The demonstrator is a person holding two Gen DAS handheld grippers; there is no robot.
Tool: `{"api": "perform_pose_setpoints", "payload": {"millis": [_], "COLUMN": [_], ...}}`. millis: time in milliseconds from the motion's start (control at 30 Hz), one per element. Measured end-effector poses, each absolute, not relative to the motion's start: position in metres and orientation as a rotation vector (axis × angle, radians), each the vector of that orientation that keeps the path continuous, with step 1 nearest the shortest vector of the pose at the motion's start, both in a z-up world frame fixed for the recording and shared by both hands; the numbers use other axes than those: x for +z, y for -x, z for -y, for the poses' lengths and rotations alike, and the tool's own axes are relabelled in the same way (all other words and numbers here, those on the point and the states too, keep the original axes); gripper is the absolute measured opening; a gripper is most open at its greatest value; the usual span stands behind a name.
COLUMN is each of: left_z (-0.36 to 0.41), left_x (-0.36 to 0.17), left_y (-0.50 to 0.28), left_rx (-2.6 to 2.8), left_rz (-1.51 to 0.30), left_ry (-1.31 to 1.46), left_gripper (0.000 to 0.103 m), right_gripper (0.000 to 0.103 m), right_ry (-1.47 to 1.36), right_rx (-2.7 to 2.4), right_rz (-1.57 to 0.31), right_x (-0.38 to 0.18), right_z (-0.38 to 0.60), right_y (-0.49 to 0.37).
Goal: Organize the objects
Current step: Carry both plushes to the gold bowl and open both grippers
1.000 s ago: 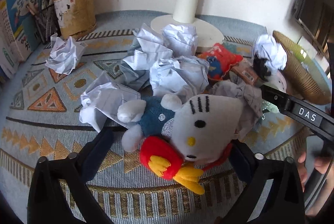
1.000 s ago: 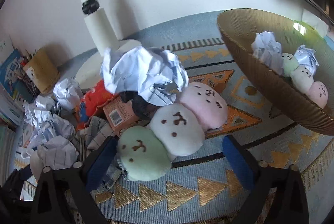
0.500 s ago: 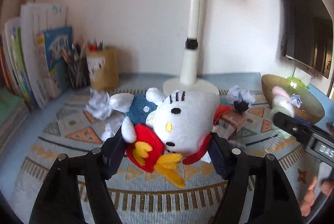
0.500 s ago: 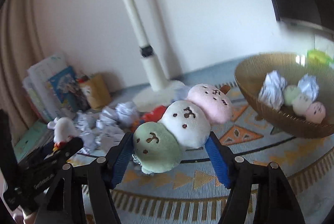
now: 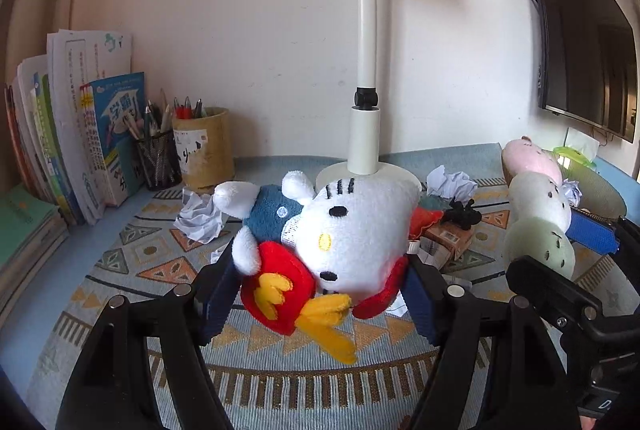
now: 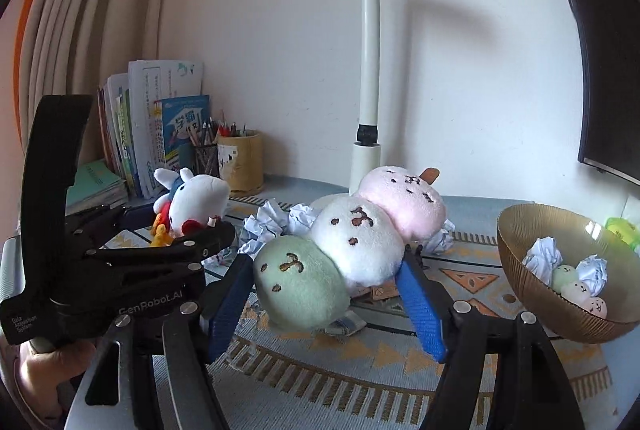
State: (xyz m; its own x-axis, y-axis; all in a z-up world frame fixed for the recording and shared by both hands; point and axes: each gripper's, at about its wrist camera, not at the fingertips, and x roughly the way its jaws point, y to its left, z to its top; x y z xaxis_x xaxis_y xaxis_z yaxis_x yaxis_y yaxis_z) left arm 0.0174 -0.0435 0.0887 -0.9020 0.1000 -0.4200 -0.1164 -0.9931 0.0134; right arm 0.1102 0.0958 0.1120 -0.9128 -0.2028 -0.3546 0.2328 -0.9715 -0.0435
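My left gripper (image 5: 320,290) is shut on a white cat plush (image 5: 340,230) with a red bow and blue shirt, held above the patterned mat (image 5: 160,270). It also shows in the right wrist view (image 6: 192,201). My right gripper (image 6: 324,294) is shut on a three-ball dango plush (image 6: 348,246), green, white and pink, held above the mat. That plush also shows at the right of the left wrist view (image 5: 536,205). A brown bowl (image 6: 516,270) at the right holds crumpled paper and a small dango toy.
Crumpled paper balls (image 5: 200,213) lie on the mat, with a small cardboard box (image 5: 448,238) and a red toy (image 5: 428,220). A white desk lamp (image 5: 366,133) stands at the back. A pen holder (image 5: 204,149) and books (image 5: 80,133) stand at the back left.
Both grippers have risen from the pile with their plush toys and now look level across the desk. The two grippers have come closer side by side.
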Motion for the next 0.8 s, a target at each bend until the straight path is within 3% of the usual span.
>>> {"api": "perform_pose_setpoints", "payload": {"millis": [267,800], "left_z": [0.044,0.051], "left_x": [0.09,0.089], "left_y": [-0.017,-0.012], "left_rx": [2.961,2.972], "left_rz": [-0.059,-0.01], "left_ry": [0.654,0.71], "left_gripper": [0.071,0.071], "right_gripper": [0.071,0.071], "right_ry": [-0.549,-0.553], "right_rx": [-2.877,-2.864], "right_rz": [-0.023,-0.098], "right_x": [0.109,0.107], "right_z": [-0.11,-0.1], "right_y": [-0.104,-0.104]}}
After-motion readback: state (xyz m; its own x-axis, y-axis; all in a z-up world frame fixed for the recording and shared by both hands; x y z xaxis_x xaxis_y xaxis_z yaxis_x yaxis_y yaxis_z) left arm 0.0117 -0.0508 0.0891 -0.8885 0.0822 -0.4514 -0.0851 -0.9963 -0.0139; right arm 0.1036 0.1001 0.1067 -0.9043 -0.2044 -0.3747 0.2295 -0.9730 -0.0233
